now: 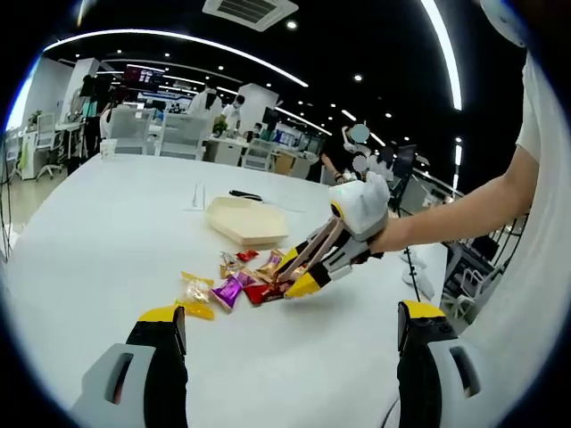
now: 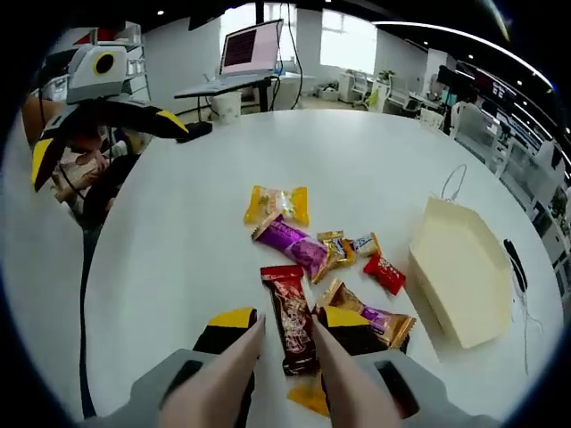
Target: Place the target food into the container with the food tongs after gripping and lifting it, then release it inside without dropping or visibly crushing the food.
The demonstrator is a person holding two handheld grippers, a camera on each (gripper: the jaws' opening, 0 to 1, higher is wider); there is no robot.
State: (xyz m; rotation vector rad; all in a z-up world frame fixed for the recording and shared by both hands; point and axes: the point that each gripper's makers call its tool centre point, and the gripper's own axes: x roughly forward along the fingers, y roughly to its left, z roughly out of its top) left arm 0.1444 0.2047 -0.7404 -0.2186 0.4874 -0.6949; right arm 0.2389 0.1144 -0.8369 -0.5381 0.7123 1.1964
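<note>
White worktop (image 2: 178, 232) with a loose cluster of wrapped sweets and a shallow beige container (image 2: 464, 276).

Right gripper view: the right tongs (image 2: 287, 343) rise from 6 o'clock with their two pale arms (image 2: 223, 379) spread to either side of a red-brown wrapped bar (image 2: 290, 316). The arms flank the bar; whether they touch it cannot be told, and the bar lies flat on the worktop. Just beside it, toward 3 o'clock, lies a brown-and-purple packet (image 2: 370, 323). Toward 12 o'clock of the bar lie a purple packet (image 2: 294, 245), a yellow packet (image 2: 277, 205), a small gold-and-blue sweet (image 2: 348, 247) and a small red sweet (image 2: 384, 273). The container stands apart from the cluster at 3 o'clock and holds no sweet. The left tongs (image 2: 107, 134), jaws wide apart and holding nothing, hang above the worktop at 10 o'clock.

Left gripper view: the left tongs (image 1: 290, 325) show spread yellow-tipped jaws at 6 o'clock. Beyond them, the right tongs (image 1: 299, 281), held by a person's hand (image 1: 379, 236), reach down into the sweets (image 1: 236, 281); the container (image 1: 245, 221) lies beyond the cluster, toward 12 o'clock.
</note>
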